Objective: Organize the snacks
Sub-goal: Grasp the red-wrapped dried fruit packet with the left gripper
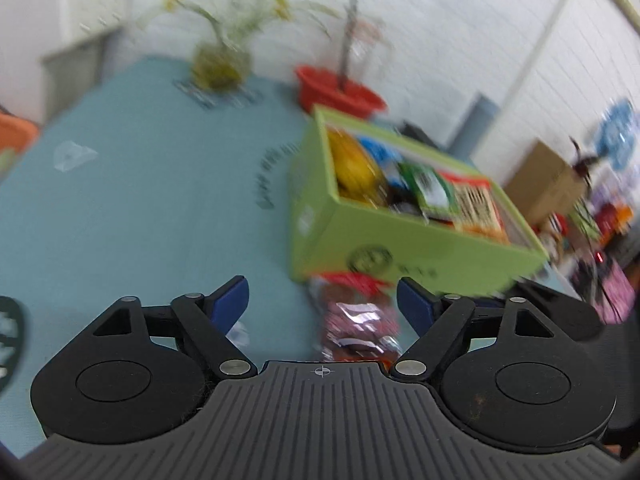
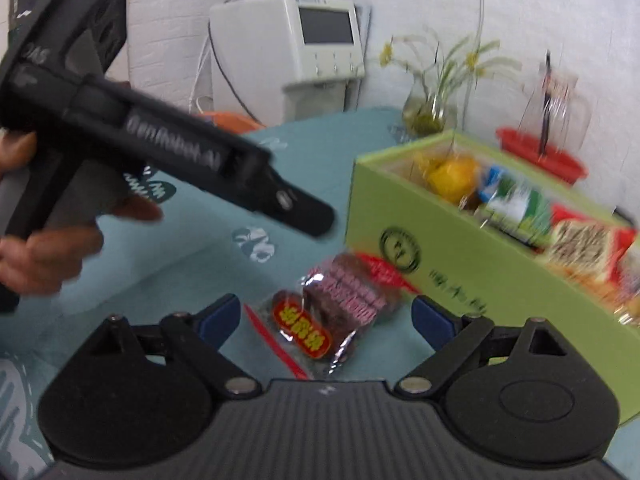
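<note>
A green cardboard box [image 1: 400, 246] [image 2: 472, 264] stands on the teal tablecloth, filled with several snack packs, among them a yellow one [image 1: 352, 164] [image 2: 452, 178]. A clear-wrapped red and pink snack pack [image 1: 356, 320] [image 2: 340, 304] lies on the cloth just in front of the box. My left gripper [image 1: 322, 304] is open and empty, with the pack lying below, between its fingers. My right gripper [image 2: 326, 316] is open and empty, hovering over the same pack. The left gripper [image 2: 296, 208] also shows in the right wrist view, held in a hand above the cloth.
A glass vase with a plant [image 1: 220, 64] [image 2: 430, 114] and a red bowl [image 1: 340, 92] [image 2: 540, 156] stand behind the box. A white machine [image 2: 288, 52] stands past the table. A brown carton [image 1: 544, 184] and clutter sit off to the right.
</note>
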Demonstrator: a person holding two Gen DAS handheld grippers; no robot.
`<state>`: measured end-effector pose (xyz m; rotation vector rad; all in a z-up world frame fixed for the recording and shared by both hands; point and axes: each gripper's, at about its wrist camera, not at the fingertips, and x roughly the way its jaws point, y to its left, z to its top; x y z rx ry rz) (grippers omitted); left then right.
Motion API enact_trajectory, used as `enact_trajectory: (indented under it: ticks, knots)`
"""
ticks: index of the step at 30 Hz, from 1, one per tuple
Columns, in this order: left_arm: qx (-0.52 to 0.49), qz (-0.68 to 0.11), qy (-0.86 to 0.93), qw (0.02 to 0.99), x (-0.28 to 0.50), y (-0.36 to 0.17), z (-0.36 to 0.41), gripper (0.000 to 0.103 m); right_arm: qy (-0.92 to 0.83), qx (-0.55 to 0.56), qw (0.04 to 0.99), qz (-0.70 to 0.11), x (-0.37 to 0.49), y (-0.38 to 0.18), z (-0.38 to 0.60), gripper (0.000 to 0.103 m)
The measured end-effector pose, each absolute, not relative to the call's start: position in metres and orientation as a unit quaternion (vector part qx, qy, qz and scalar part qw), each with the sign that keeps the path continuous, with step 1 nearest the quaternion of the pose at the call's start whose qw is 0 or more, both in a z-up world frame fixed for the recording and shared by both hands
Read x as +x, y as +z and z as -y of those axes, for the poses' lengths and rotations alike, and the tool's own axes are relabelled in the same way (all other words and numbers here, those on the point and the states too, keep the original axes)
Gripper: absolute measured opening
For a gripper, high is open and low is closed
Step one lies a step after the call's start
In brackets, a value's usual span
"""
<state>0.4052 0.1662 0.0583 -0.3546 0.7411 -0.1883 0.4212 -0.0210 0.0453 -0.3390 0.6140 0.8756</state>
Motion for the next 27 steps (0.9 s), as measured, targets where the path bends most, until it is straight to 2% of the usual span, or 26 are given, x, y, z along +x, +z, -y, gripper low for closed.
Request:
enact_trajectory:
  ticks: [1, 3, 5, 12, 16, 19, 25, 27]
  knots:
    - [-0.164, -0.377, -0.106, 0.906, 0.412, 0.052, -0.159, 0.059, 0.412, -0.159, 0.844, -0.306, 0.425, 0.038, 0.017, 0.093]
    - [-0.147, -0.402, -0.118, 0.896, 0.419, 0.041, -0.142, 0.041, 0.406, -0.162, 0.839, -0.324, 0.427, 0.029, 0.01, 0.093]
    - [-0.133, -0.415, -0.119, 0.892, 0.42, 0.035, -0.132, 0.032, 0.422, -0.152, 0.829, -0.333, 0.42, 0.024, 0.008, 0.093]
    - [-0.108, -0.406, -0.115, 0.9, 0.362, 0.04, -0.104, 0.033, 0.433, -0.114, 0.822, -0.352, 0.374, 0.029, 0.038, 0.093]
    - [-0.121, -0.401, -0.123, 0.9, 0.327, 0.045, -0.08, 0.036, 0.417, -0.124, 0.83, -0.35, 0.33, 0.029, 0.059, 0.093]
    - [-0.145, -0.399, -0.133, 0.895, 0.303, 0.046, -0.063, 0.043, 0.405, -0.129, 0.837, -0.345, 0.306, 0.029, 0.074, 0.093]
    - [-0.176, -0.411, -0.15, 0.882, 0.284, 0.042, -0.042, 0.043, 0.38, -0.087, 0.856, -0.339, 0.283, 0.029, 0.112, 0.093]
    - [-0.182, -0.406, -0.145, 0.884, 0.278, 0.042, -0.039, 0.05, 0.371, -0.056, 0.865, -0.332, 0.277, 0.03, 0.126, 0.093]
